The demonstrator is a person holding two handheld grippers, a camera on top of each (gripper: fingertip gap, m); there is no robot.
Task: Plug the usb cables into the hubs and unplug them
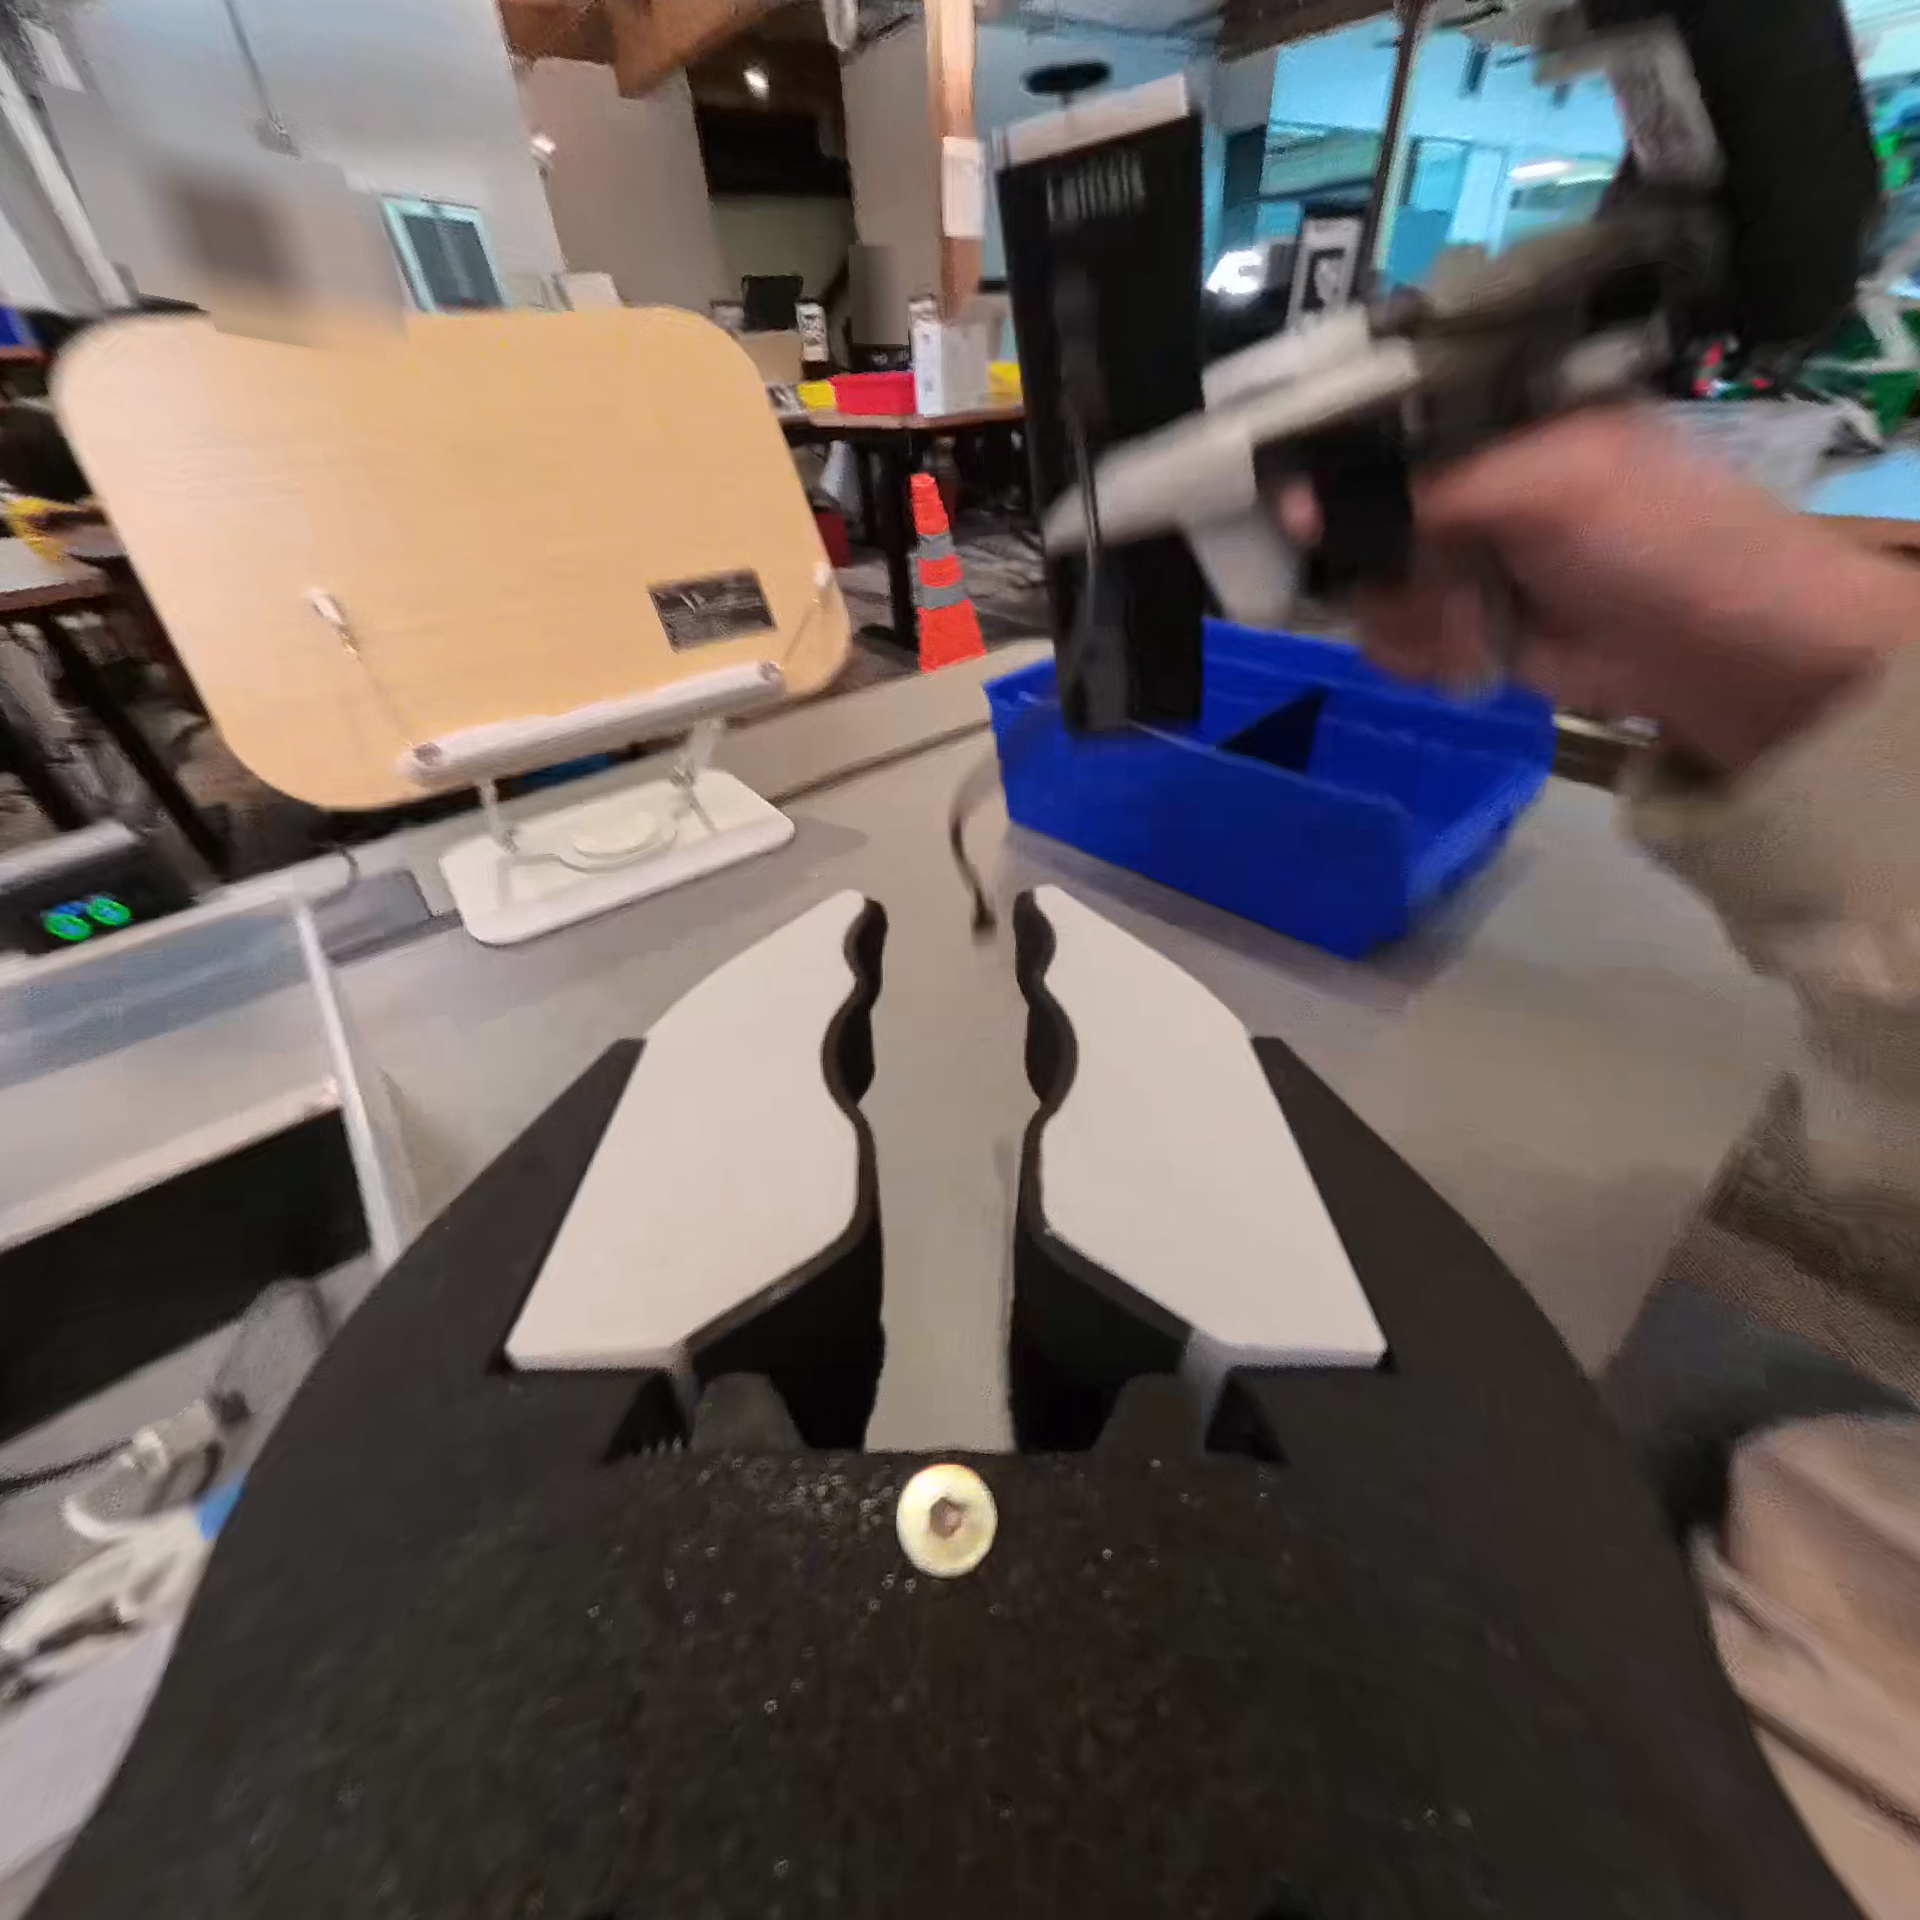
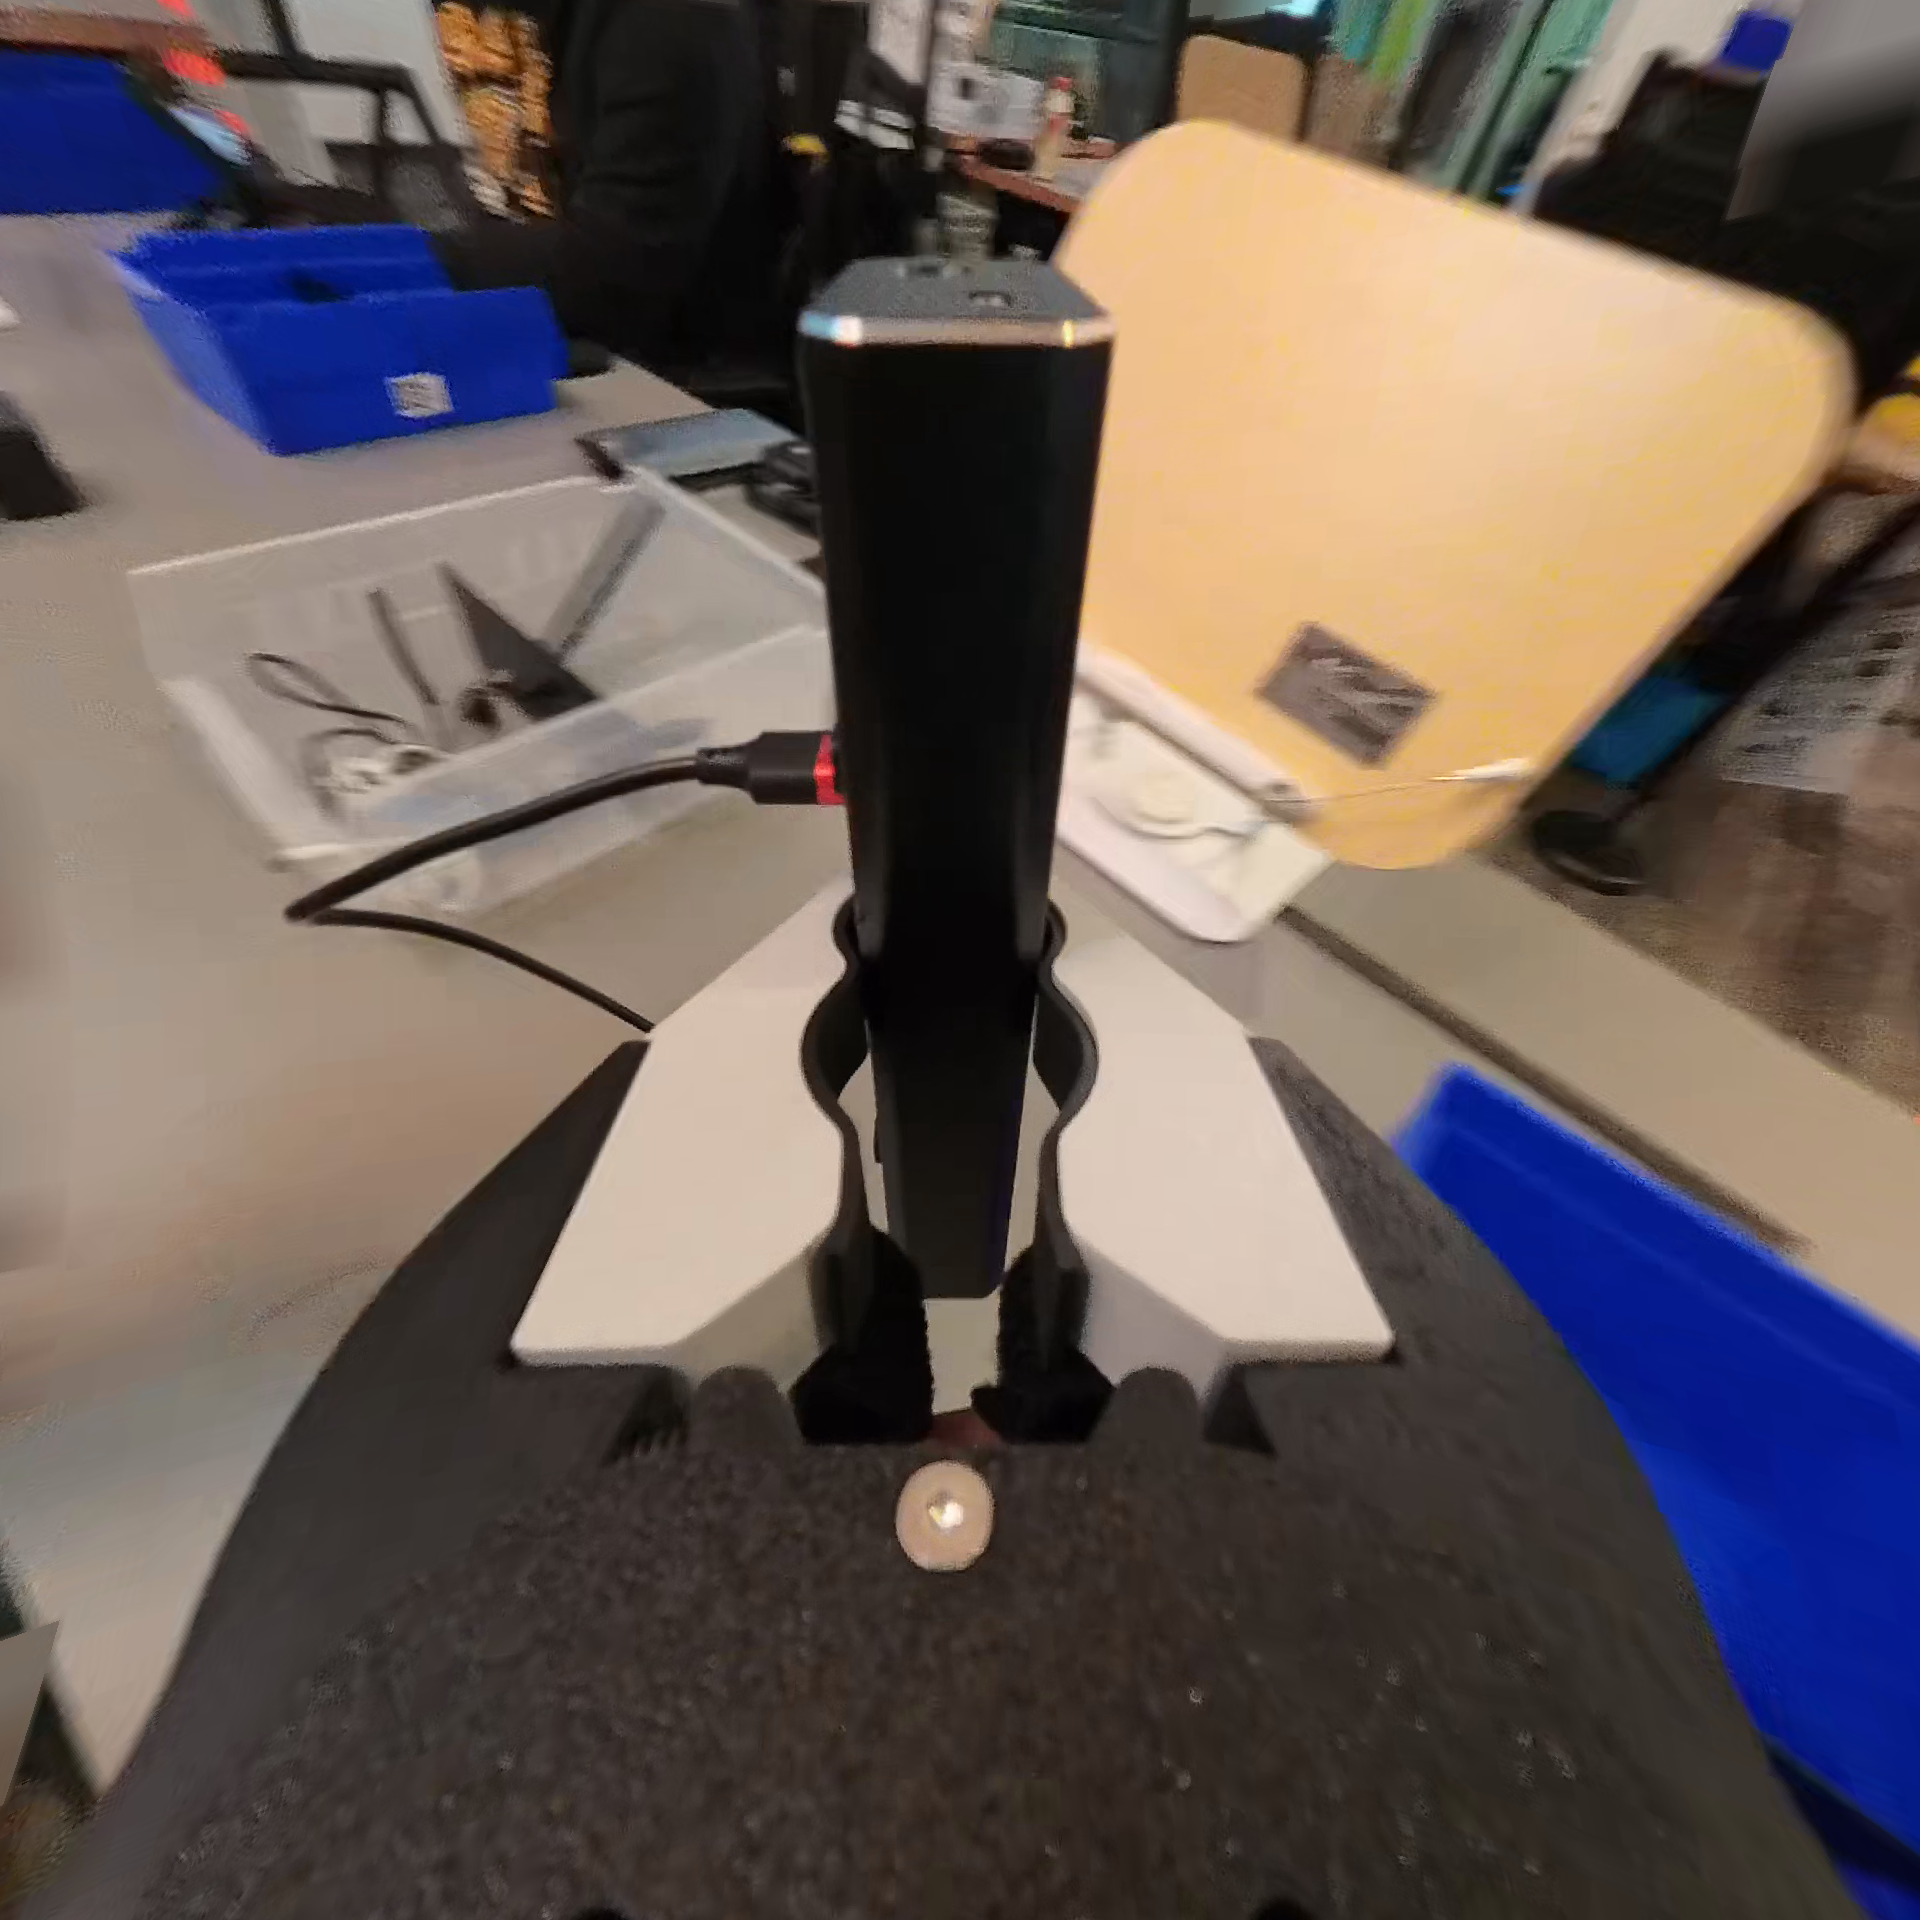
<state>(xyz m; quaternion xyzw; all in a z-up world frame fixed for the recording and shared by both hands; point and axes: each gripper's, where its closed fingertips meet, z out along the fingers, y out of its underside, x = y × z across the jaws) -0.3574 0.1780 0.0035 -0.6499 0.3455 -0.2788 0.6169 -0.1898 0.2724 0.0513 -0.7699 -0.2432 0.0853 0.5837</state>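
My right gripper (image 2: 951,935) is shut on a long black hub (image 2: 951,644) and holds it out past its fingers. A black USB cable (image 2: 499,842) with a red-banded plug (image 2: 795,769) sits in the hub's left side. In the left wrist view the same hub (image 1: 1122,395) stands upright over a blue bin (image 1: 1268,800), held by the right gripper (image 1: 1091,520) in a person's hand (image 1: 1621,582); the cable (image 1: 971,852) hangs from it. My left gripper (image 1: 945,914) is open and empty, low over the grey table (image 1: 935,1049), short of the cable's hanging end.
A tan board on a white stand (image 1: 447,551) stands at the back left, also in the right wrist view (image 2: 1434,468). A clear tray (image 2: 488,665) holds scissors and cables. Another blue bin (image 2: 343,332) sits farther back. An orange cone (image 1: 940,582) stands on the floor beyond the table. My hands' fingertips stand some 20 cm from each other.
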